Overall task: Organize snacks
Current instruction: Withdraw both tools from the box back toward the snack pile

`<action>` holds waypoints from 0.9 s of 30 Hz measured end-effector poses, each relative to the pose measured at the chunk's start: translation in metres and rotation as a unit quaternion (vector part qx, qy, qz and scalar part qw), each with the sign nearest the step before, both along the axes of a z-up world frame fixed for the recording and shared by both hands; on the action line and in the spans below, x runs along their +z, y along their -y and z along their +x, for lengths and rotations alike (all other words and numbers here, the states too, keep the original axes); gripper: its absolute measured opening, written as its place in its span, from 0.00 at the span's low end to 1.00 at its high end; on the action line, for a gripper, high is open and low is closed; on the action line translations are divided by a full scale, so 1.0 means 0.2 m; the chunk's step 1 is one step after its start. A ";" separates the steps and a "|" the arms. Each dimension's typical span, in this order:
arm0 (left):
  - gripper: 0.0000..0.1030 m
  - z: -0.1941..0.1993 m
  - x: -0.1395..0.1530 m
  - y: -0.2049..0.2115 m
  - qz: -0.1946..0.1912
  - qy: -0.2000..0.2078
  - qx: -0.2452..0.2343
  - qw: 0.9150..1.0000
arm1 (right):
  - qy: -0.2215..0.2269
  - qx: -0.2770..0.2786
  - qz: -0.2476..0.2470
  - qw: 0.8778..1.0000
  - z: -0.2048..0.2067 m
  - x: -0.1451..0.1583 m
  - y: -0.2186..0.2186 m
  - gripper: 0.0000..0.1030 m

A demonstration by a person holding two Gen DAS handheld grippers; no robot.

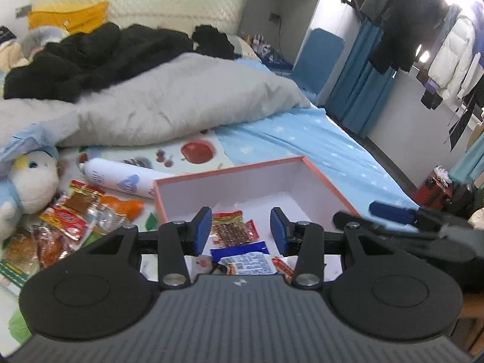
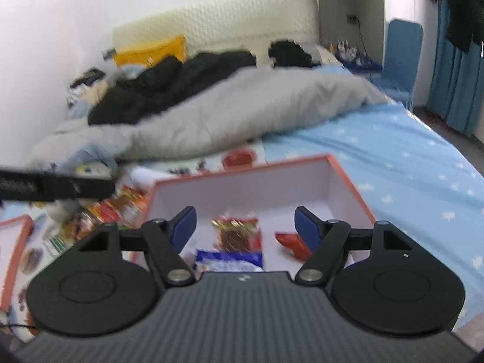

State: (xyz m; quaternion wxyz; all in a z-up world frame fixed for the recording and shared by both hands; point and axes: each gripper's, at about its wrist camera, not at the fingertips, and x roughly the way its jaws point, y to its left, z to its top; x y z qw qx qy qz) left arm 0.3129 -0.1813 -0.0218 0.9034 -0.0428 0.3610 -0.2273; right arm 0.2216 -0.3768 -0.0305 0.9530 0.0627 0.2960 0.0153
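An orange-rimmed box (image 1: 230, 170) (image 2: 242, 170) with a white inside lies open on the bed. In it are a brown-and-red snack packet (image 1: 231, 230) (image 2: 237, 236), a blue-and-white packet (image 1: 245, 258) (image 2: 229, 259) and a red packet (image 2: 292, 243). My left gripper (image 1: 242, 227) hovers over the box's near half, jaws open, nothing between the blue pads. My right gripper (image 2: 245, 227) hangs over the same box, open wide and empty. Each gripper shows in the other's view: the right gripper (image 1: 357, 213) by the box's right wall, the left gripper (image 2: 90, 186) blurred.
A heap of loose snack packets (image 1: 72, 220) (image 2: 115, 208) lies left of the box on a fruit-print mat, with a white bottle (image 1: 121, 178) and a plush toy (image 1: 27, 187). Another orange-rimmed tray or lid (image 2: 16, 236) lies far left. A grey duvet (image 1: 169, 103) and dark clothes lie behind.
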 end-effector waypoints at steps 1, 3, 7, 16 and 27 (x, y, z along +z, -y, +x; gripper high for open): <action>0.47 -0.03 0.01 -0.02 0.000 0.007 0.004 1.000 | 0.009 0.002 0.003 1.000 -0.02 0.02 -0.02 0.71; 0.47 -0.08 0.02 -0.07 -0.002 0.020 0.008 1.000 | 0.024 0.012 0.005 1.000 -0.05 0.06 -0.06 0.71; 0.47 -0.18 0.05 -0.17 -0.008 0.043 0.024 0.999 | 0.045 0.033 0.007 0.998 -0.12 0.10 -0.16 0.71; 0.47 -0.37 0.07 -0.36 -0.029 0.070 0.064 0.995 | 0.080 0.064 0.005 0.995 -0.24 0.13 -0.35 0.71; 0.47 -0.52 0.00 -0.60 -0.041 0.063 0.103 0.992 | 0.083 0.089 0.001 0.993 -0.35 0.07 -0.54 0.71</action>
